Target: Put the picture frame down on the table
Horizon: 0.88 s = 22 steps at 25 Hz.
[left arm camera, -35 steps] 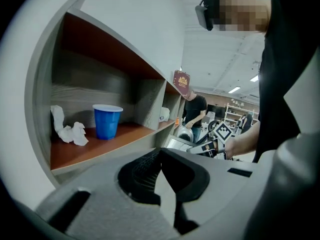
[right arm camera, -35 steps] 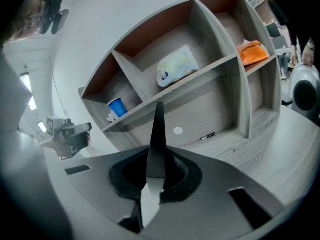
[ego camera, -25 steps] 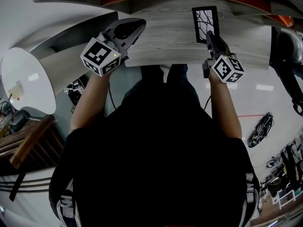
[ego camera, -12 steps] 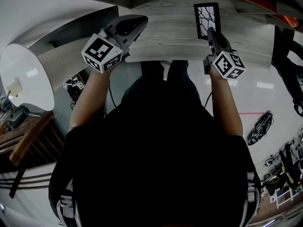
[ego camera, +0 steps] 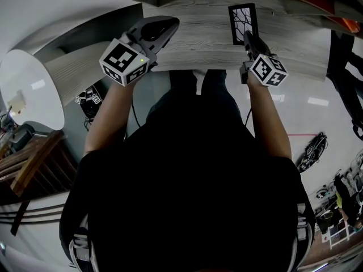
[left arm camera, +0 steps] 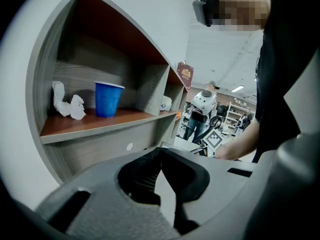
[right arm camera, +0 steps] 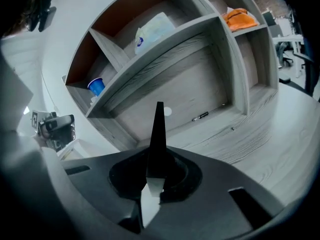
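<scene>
A black picture frame (ego camera: 243,23) with a branch-like drawing stands over the grey wood table (ego camera: 198,38) at the upper right of the head view. My right gripper (ego camera: 248,38) is shut on its lower edge; in the right gripper view the frame (right arm camera: 158,134) shows edge-on as a thin black blade rising from between the jaws. Whether the frame touches the table is hidden. My left gripper (ego camera: 167,27) hovers over the table's left part with its jaws together (left arm camera: 162,156) and nothing in them.
A curved grey shelf unit (right arm camera: 165,49) rises behind the table. It holds a blue cup (left arm camera: 107,99), crumpled white paper (left arm camera: 67,106), a white bag (right arm camera: 152,31) and an orange cloth (right arm camera: 240,18). A round white table (ego camera: 28,92) stands at the left.
My right gripper has sunk towards the table with the picture frame in it and shifted slightly left in the head view. The left gripper has stayed in place.
</scene>
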{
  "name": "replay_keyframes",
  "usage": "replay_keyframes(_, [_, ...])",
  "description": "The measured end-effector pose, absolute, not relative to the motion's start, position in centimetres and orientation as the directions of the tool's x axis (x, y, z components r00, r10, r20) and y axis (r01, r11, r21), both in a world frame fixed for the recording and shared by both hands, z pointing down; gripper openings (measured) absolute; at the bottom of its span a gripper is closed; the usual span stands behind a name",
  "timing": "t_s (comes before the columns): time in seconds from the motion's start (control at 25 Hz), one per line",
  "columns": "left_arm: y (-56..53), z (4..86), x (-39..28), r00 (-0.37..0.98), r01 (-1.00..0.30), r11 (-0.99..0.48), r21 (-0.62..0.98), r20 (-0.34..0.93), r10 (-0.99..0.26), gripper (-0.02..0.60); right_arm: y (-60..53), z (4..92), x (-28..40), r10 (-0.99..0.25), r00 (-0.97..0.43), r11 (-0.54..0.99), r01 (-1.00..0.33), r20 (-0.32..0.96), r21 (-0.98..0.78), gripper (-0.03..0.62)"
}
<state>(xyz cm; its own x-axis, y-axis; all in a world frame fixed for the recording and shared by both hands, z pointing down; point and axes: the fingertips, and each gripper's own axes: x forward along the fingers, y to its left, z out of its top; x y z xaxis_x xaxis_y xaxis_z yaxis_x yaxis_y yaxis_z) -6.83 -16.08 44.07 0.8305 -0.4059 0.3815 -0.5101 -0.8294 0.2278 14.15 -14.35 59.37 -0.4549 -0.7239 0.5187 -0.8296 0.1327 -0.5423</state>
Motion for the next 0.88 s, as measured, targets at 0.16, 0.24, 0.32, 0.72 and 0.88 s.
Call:
replay_keyframes(0.16, [-16.0, 44.3, -7.0, 0.828, -0.515, -0.825, 0.232, 0.385, -0.409, 0.018, -14.2, 61.3, 14.1, -0.707, -0.449, 0.119, -0.837, 0.546, -0.533, 0.017])
replay_keyframes(0.24, [-16.0, 44.4, -6.9, 0.827, -0.516, -0.824, 0.233, 0.386, -0.409, 0.018, -14.1, 62.3, 13.8, -0.697, -0.451, 0.126, -0.842, 0.558, -0.524, 0.018])
replay_keyframes(0.32, [-16.1, 44.6, -7.0, 0.826, -0.518, -0.823, 0.234, 0.387, -0.41, 0.018, -13.9, 63.5, 13.5, -0.687, -0.453, 0.149, -0.853, 0.568, -0.5, 0.018])
replay_keyframes(0.72, [-15.8, 45.0, -7.4, 0.822, -0.524, -0.815, 0.246, 0.395, -0.409, 0.018, -13.6, 66.1, 12.5, -0.666, -0.441, 0.208, -0.885, 0.601, -0.417, 0.017])
replay_keyframes(0.88, [-15.6, 45.4, -7.4, 0.821, -0.523, -0.815, 0.248, 0.402, -0.405, 0.018, -13.3, 67.4, 11.9, -0.655, -0.441, 0.212, -0.886, 0.614, -0.411, 0.018])
